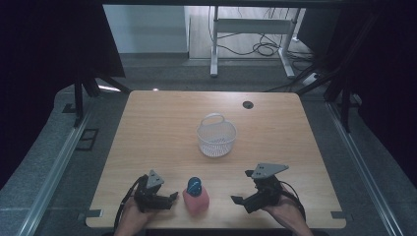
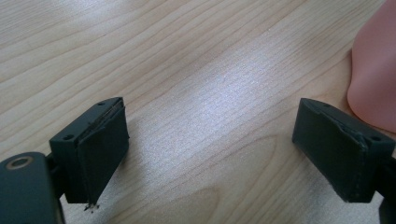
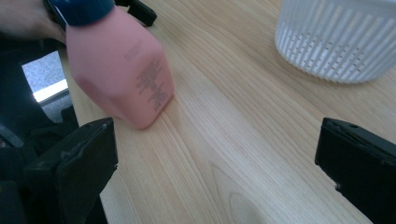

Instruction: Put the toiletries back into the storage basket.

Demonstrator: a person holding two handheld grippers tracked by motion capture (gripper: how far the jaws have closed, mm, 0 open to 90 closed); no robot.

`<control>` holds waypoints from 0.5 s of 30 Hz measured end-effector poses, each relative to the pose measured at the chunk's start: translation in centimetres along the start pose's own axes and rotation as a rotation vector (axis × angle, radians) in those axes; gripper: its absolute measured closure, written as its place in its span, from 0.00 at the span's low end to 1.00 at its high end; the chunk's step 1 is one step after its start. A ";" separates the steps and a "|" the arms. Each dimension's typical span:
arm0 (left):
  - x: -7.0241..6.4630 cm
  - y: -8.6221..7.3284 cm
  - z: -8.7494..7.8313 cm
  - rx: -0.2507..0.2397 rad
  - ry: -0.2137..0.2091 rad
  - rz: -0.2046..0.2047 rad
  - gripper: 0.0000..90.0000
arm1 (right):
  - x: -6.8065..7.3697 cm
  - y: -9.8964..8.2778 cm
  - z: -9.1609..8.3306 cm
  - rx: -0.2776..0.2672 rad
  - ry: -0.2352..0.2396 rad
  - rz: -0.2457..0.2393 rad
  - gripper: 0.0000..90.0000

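Bottle (image 1: 195, 195), pink with a blue cap (image 1: 194, 185), is seen standing upright near the table's (image 1: 162, 128) front edge, about midway along it, between the two grippers and touched by neither.

The left gripper's (image 1: 171, 198) jaws are spread wide, with nothing but bare wood between them in the left gripper view; the bottle's pink side (image 2: 376, 70) is seen just beyond the right-hand jaw there, close to it (contact cannot be told). This left gripper (image 2: 210, 149) is held low over the table near the front-left corner, its jaws pointed toward the bottle.

The right gripper's (image 1: 241, 201) jaws are likewise spread, and nothing is held between them. In the right gripper view the bottle (image 3: 119, 70) is seen ahead and toward the left-hand jaw, printed text on its side, with its cap (image 3: 81, 9) at the top edge of the frame. This right gripper (image 3: 215, 158) is held near the front-right part of the table, pointed leftward at the bottle.

A white basket (image 1: 216, 135) with a hoop handle is set near the table's centre, well apart from the bottle; its slotted wall (image 3: 336, 42) is seen in the right gripper view. A dark cable hole (image 1: 248, 104) is seen near the far edge.
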State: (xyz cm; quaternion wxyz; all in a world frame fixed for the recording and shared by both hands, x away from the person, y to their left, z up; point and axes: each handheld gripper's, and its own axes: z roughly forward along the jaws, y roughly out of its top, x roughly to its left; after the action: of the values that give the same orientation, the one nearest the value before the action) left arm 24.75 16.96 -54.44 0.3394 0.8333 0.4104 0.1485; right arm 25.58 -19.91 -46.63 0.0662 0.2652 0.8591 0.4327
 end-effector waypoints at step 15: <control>0.0 0.0 0.0 0.001 -0.001 0.000 0.11 | 0.9 2.2 1.1 -0.017 0.042 -0.032 0.04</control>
State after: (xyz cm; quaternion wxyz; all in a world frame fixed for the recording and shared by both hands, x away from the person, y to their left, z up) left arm 24.76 16.96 -54.43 0.3392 0.8335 0.4102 0.1482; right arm 26.10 -17.60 -45.53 0.0576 0.2416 0.8609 0.4441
